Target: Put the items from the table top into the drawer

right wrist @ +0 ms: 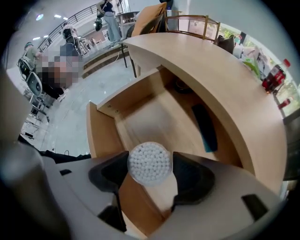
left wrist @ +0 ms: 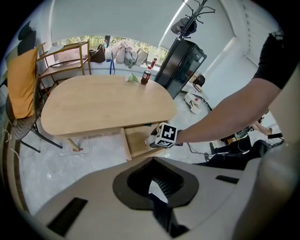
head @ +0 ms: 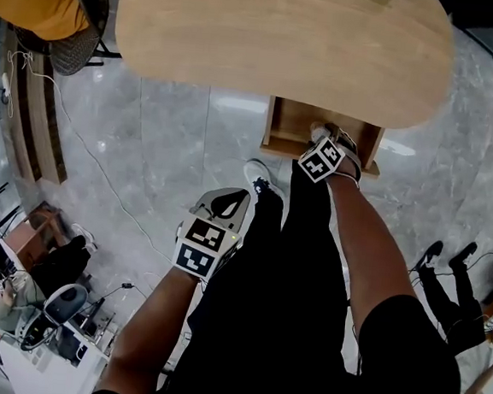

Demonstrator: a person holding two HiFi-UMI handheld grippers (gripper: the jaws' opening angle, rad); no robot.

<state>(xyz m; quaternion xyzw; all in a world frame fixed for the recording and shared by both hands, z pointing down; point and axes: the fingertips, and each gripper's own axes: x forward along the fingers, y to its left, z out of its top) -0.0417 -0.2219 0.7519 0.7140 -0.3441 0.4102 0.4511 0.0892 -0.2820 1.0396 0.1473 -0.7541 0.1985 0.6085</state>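
Note:
My right gripper is shut on a round clear tub of cotton swabs, seen end-on. It holds the tub over the front of the open wooden drawer under the table. A dark teal flat item lies inside the drawer on the right. On the table top stand a red-capped cola bottle and a green packet, both at the far end. My left gripper hangs low beside the person's legs, jaws together and empty, well away from the drawer.
A chair with an orange cushion stands at the table's left end. A black cabinet is behind the table. Cables and shoes lie on the grey floor to the right. A person stands further back in the room.

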